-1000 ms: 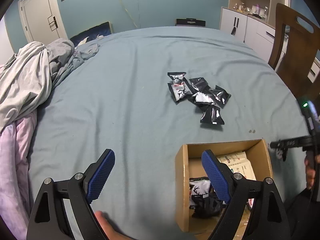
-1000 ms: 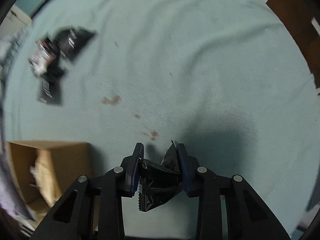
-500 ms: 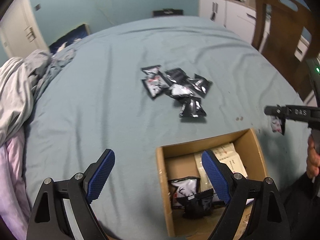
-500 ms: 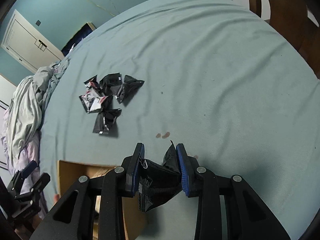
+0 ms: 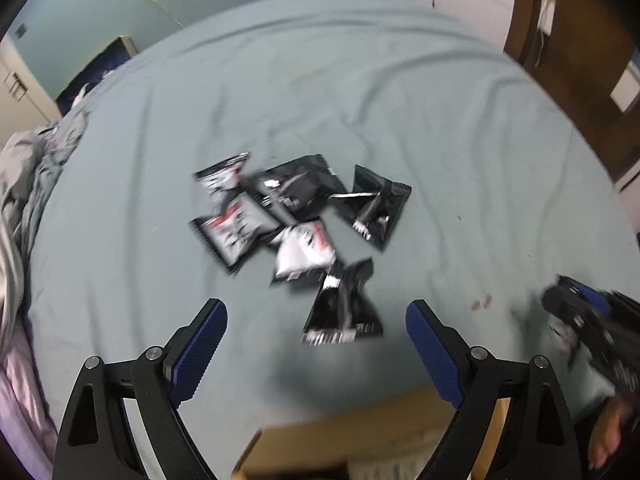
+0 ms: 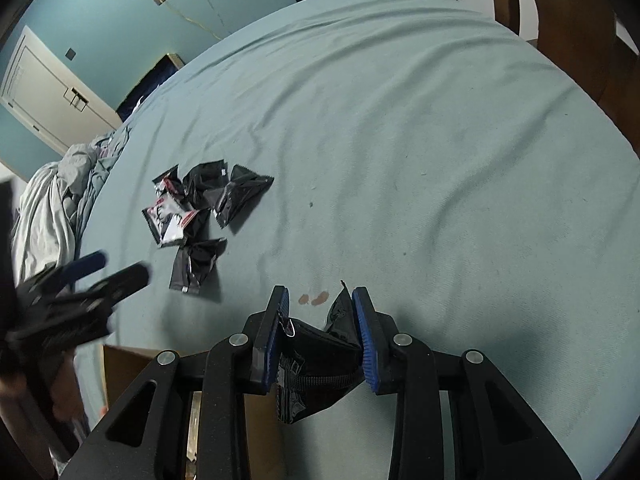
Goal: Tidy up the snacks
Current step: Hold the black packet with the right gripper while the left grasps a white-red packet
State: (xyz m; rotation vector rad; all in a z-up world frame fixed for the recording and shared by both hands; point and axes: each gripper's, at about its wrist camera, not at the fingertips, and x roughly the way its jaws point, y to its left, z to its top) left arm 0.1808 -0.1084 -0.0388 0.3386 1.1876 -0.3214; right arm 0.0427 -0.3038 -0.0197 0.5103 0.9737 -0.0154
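Two tools: my right tool (image 6: 320, 320) clamps a black snack packet (image 6: 316, 364) above the bed (image 6: 440, 160); my left tool (image 5: 316, 344) gapes wide, holding nothing, near six loose packets (image 5: 296, 216); only the right view shows the clamped packet clearly.

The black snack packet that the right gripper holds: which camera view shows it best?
The right wrist view shows it best: the black packet sits crumpled between the right gripper's blue pads, close and sharp. In the left wrist view that gripper is blurred at the right edge, and the packet cannot be made out clearly.
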